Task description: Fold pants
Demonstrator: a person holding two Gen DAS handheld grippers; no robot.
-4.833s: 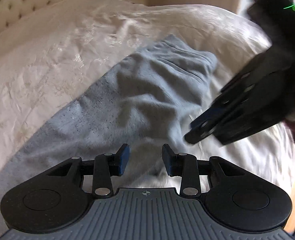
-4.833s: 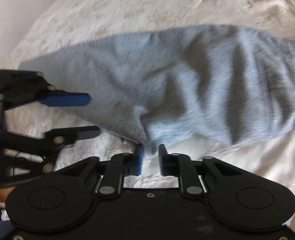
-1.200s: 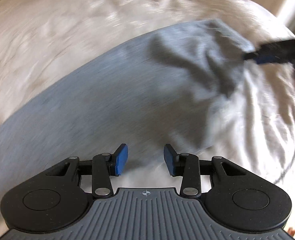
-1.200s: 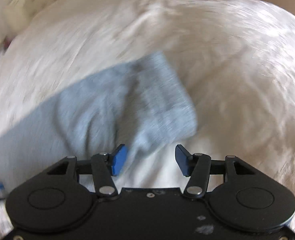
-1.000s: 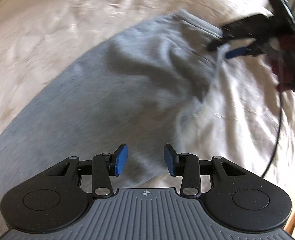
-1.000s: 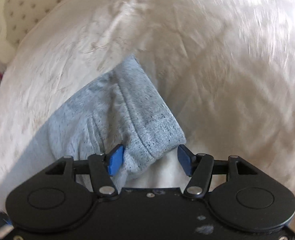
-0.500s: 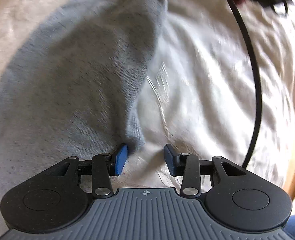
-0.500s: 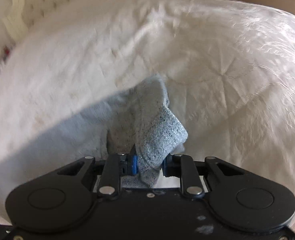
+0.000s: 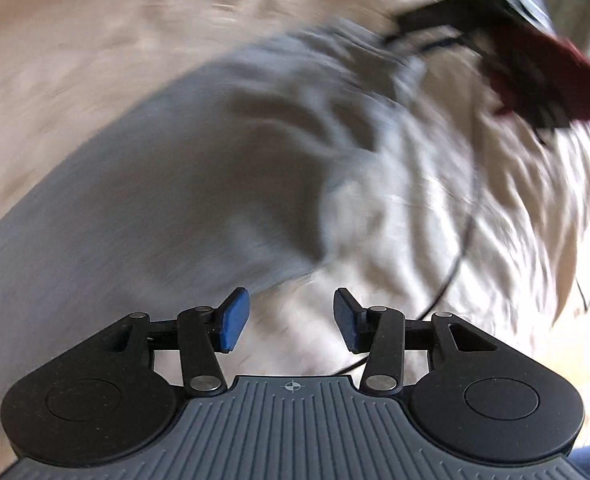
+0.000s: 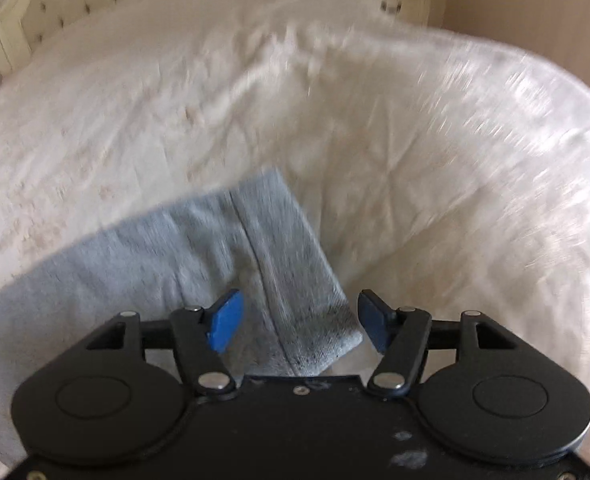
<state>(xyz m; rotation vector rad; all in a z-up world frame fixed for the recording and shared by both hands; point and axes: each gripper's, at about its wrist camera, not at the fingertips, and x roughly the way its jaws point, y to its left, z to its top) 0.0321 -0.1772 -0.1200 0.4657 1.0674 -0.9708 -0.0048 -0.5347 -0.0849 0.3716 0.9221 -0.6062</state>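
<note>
The grey pants lie spread over the cream bedspread, blurred in the left wrist view. My left gripper hovers at their near edge, jaws opening, only bedspread between the blue pads. At the far end of the pants the right gripper shows as a dark blur. In the right wrist view the ribbed end of the pants lies flat on the bedspread. My right gripper is open and opening above it, the ribbed end between the pads and touched by neither.
A dark red sleeve reaches in at the upper right and a thin black cable hangs across the bedspread. A tufted headboard and a cream nightstand stand beyond the bed.
The right gripper, shut on the ribbed end half a second ago, has opened and let it drop flat. The left gripper has swung back over the pants with its jaws slightly wider.
</note>
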